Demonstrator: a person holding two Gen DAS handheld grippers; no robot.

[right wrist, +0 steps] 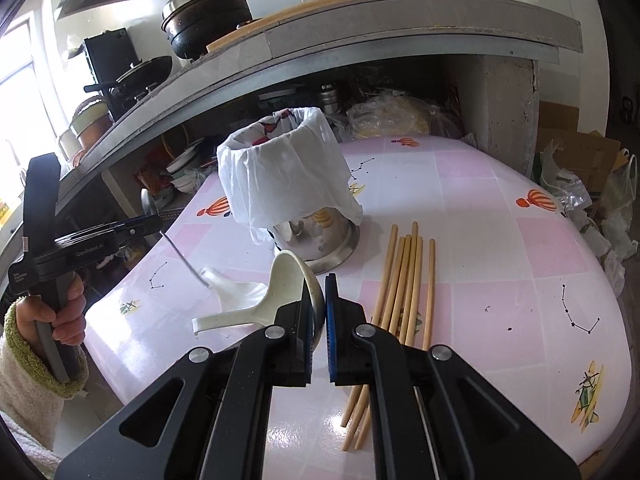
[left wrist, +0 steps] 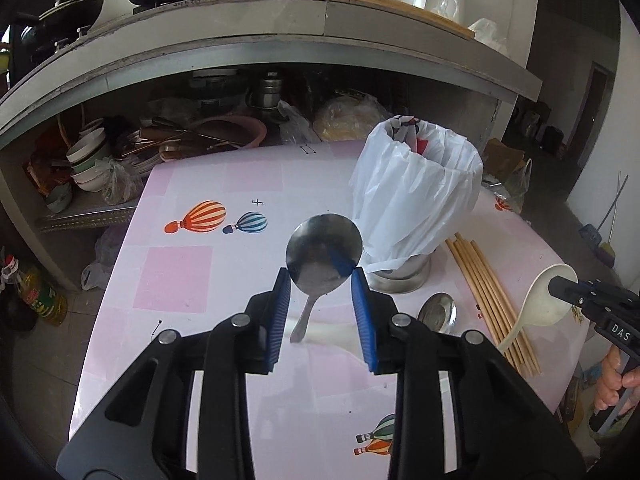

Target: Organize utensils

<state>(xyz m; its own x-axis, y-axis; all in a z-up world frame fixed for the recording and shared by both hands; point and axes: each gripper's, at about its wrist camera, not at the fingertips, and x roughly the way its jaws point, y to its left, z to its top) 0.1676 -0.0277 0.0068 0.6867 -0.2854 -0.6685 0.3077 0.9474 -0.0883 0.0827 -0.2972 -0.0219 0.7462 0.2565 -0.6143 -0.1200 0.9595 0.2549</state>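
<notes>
The step in hand was judged to be the carrying of utensils to the holder; both grippers were loaded and clear of the table (left wrist: pixel 172 272). The left gripper (left wrist: pixel 320 276) was pinching a steel spoon (left wrist: pixel 322 254) by the edges of its bowl, the blue pads pressed on either side, bowl uppermost and handle hanging down above the pink cloth; in the right wrist view the same spoon showed edge-on, lifted off the surface. The right gripper (right wrist: pixel 319 284) was pressed almost together on the rim of a cream ladle (right wrist: pixel 280 280), whose handle trailed to the left, close above the table or grazing it; which could not be told. The utensil holder (left wrist: pixel 416 192), a steel pot draped in a white plastic bag, stood upright at the far middle of the table, just beyond the held spoon. A second steel spoon (left wrist: pixel 438 312) lay near the holder's foot; a bundle of chopsticks (right wrist: pixel 404 276) lay on the table to the right of it, untouched.

The task was judged early; nothing seen yet stood in the holder, though its inside was hidden. The next move would call for tipping the spoon handle-down over the bag's mouth before release; the loose bag could snag the handle, and the two grippers risked crowding at one opening.
</notes>
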